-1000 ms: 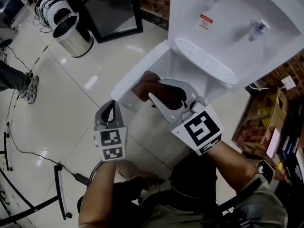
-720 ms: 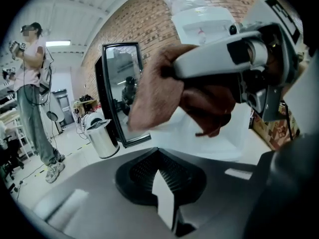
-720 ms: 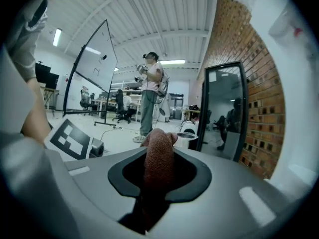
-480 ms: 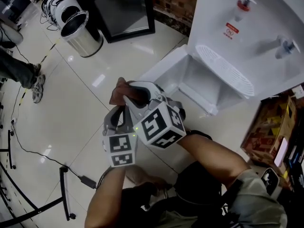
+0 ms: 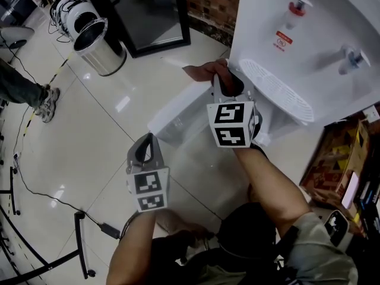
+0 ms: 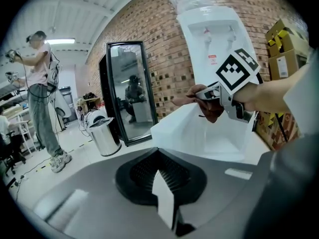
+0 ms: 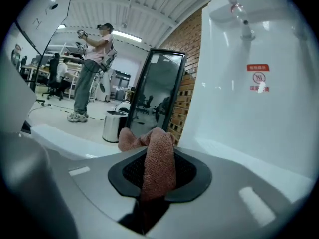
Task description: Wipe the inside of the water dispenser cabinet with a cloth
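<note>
The white water dispenser (image 5: 297, 34) stands at the upper right, and its low cabinet door (image 5: 175, 108) hangs open to the left. My right gripper (image 5: 221, 83) is shut on a reddish-brown cloth (image 5: 205, 71) and holds it at the cabinet's top edge, just left of the drip tray (image 5: 276, 88). In the right gripper view the cloth (image 7: 158, 161) fills the gap between the jaws, with the dispenser's front (image 7: 259, 103) close on the right. My left gripper (image 5: 144, 150) hangs lower left, over the floor, shut with nothing in it. From the left gripper (image 6: 162, 183) view I see the cabinet's white inside (image 6: 214, 141) ahead.
A steel bin (image 5: 95, 43) and a standing mirror (image 5: 151, 10) are at the back left. Cardboard boxes (image 5: 332, 153) crowd the dispenser's right side. Cables (image 5: 35, 189) lie across the tiled floor on the left. A person (image 6: 40, 83) stands far off on the left.
My right gripper has swung with the cloth from beside the left gripper up and to the right, to the dispenser's front above the open door. The left gripper has stayed put.
</note>
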A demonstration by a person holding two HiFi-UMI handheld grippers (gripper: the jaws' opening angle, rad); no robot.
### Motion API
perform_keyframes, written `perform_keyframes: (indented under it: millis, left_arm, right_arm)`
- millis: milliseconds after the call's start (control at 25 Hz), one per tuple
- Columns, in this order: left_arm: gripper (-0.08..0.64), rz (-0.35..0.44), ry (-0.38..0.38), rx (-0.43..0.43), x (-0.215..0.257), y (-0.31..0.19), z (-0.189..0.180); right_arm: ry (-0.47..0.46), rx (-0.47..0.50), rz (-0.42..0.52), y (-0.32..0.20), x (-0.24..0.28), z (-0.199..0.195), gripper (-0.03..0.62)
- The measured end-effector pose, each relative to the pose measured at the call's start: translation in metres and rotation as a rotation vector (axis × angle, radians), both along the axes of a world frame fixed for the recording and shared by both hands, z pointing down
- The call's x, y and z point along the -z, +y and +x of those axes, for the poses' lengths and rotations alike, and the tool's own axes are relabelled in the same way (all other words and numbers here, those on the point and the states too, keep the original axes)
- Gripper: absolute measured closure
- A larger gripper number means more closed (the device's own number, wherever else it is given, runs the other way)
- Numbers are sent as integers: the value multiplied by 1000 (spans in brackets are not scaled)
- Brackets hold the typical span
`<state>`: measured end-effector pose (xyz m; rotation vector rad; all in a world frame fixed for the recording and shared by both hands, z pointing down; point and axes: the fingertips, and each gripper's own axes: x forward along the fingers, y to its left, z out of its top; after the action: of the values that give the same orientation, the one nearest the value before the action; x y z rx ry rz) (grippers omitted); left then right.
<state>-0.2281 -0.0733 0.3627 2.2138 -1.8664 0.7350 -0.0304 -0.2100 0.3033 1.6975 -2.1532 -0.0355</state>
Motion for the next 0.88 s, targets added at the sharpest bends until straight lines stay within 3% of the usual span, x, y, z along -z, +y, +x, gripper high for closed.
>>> perform_keyframes:
  millis: [120, 200, 240, 320, 440, 560, 720, 880]
  left_arm:
    - [590, 0, 2, 0, 0, 0, 0]
    - [591, 3, 6, -7, 1, -1, 0]
    - [591, 5, 10, -12, 1, -1, 0]
    - [590, 7, 19, -23, 0, -2, 0]
    - [591, 11, 37, -45, 0, -4, -3]
    - [590, 21, 48, -68, 1, -6, -5]
    - [591, 24, 45, -85, 1, -4, -2]
    - [591, 21, 55, -86, 0, -5, -2]
  right_arm:
    - [-23, -47, 36, 0, 0, 4, 497]
    - [-109, 0, 73, 9, 11, -2, 497]
    - [-160, 72, 94, 19, 20, -12, 497]
    - [-214, 319, 128, 54, 34, -45, 495]
    - [-160, 740, 99, 131, 31, -103, 495]
    - [-131, 932, 4, 176, 1, -145, 495]
    - [-103, 911, -29, 164, -36, -167, 495]
    - [-143, 747, -4, 126, -44, -140, 494]
